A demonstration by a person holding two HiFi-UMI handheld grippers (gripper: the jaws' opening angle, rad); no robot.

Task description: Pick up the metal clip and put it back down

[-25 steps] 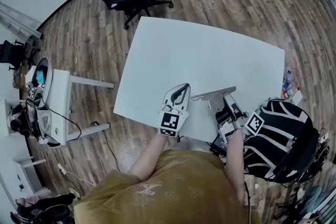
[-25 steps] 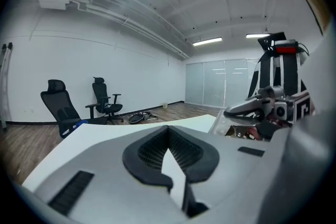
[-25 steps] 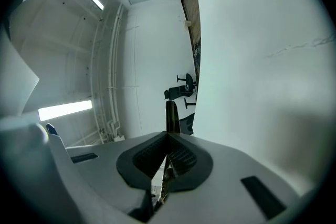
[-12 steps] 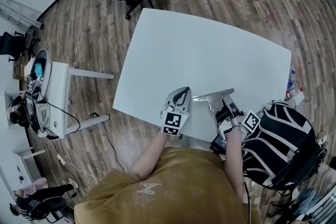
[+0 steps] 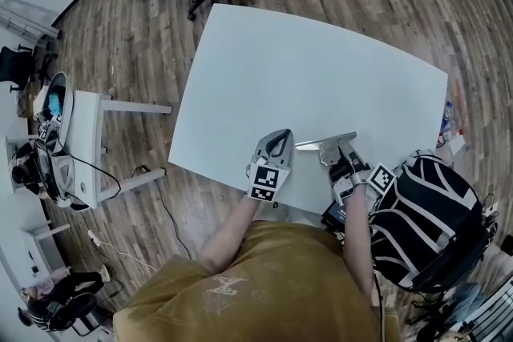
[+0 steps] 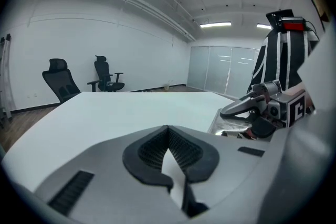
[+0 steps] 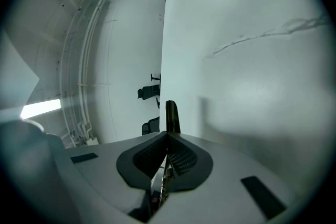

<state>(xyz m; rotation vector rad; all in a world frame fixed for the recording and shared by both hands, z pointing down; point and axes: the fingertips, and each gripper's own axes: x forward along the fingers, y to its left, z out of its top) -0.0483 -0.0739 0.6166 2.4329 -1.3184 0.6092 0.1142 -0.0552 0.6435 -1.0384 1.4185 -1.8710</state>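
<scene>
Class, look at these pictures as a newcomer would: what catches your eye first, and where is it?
The big white table fills the middle of the head view. At its near edge the right gripper has its jaws shut on a flat metal clip, with the left gripper shut and empty beside it. A black-and-white striped chair stands at the right.

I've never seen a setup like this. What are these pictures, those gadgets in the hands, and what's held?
A person, no robot, holds a grey handheld gripper in each hand. The top-down picture comes from a camera on the head; the other two from cameras on the grippers. Below is a white rectangular table. The left gripper has its jaws together, empty. The right gripper, turned sideways, has its jaws shut on a flat shiny metal clip by the table's near edge.
</scene>
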